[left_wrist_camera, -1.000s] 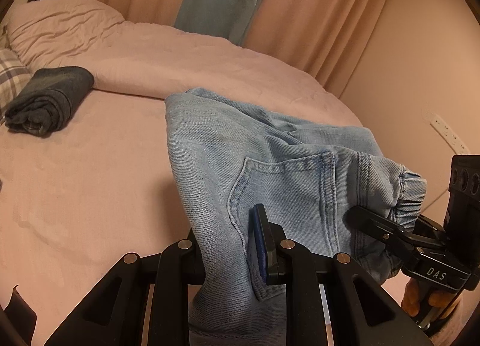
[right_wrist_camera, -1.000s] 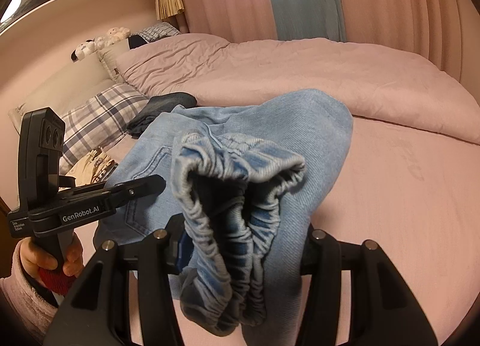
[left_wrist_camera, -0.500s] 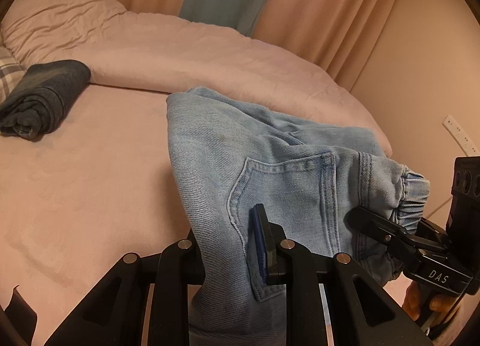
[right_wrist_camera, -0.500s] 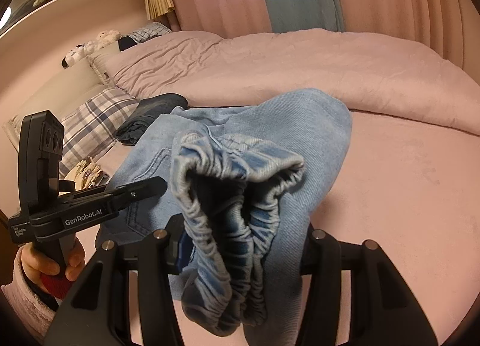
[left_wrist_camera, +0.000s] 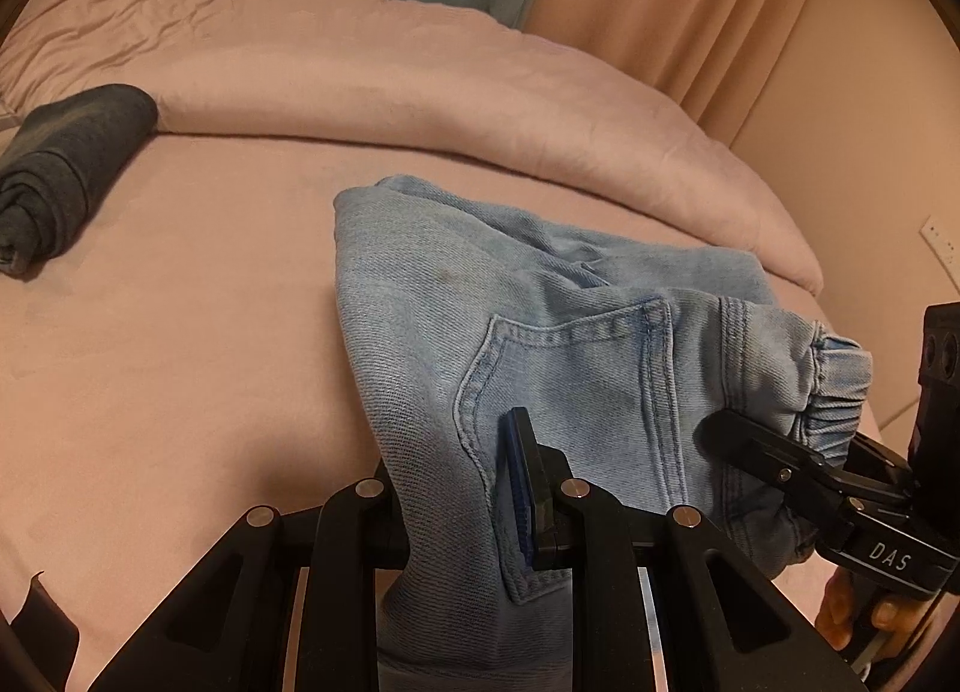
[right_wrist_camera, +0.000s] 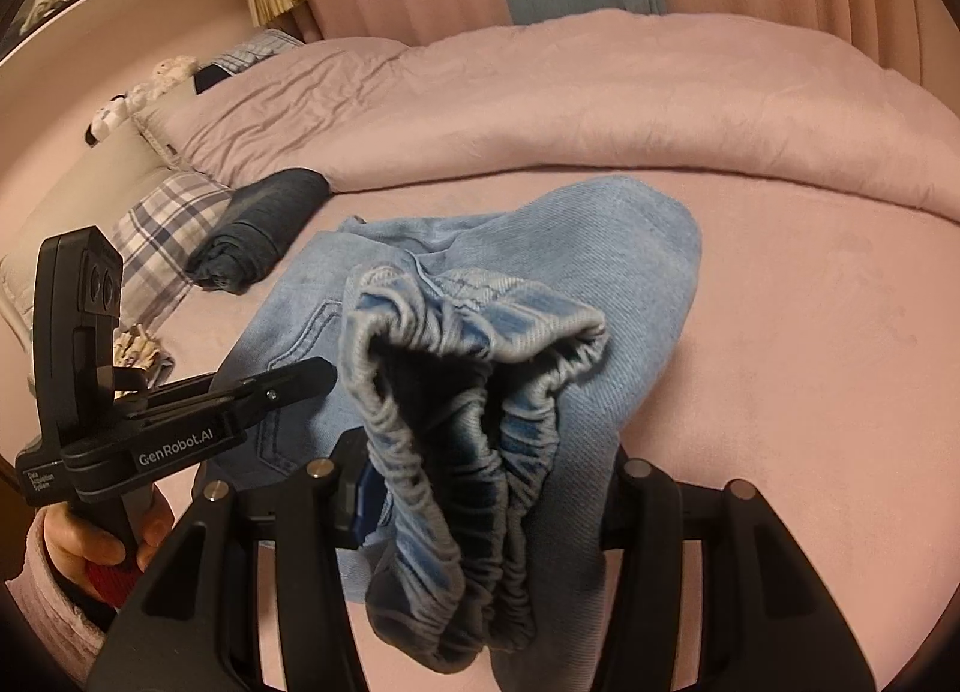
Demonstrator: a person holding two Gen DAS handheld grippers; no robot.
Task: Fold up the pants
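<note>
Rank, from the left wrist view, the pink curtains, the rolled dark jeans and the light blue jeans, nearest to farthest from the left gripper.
1. Light blue jeans, clamped in the left gripper.
2. Rolled dark jeans, far left on the bed.
3. Pink curtains, behind the bed.

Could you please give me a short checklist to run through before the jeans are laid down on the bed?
1. Left gripper clamps the light blue denim pants by the back pocket: ok.
2. Right gripper holds the bunched elastic waistband: ok.
3. Pink bed sheet ahead free of clutter: ok.
4. Rolled dark blue garment lies apart from the pants: ok.
5. Pant legs aligned underneath: cannot tell.
</note>
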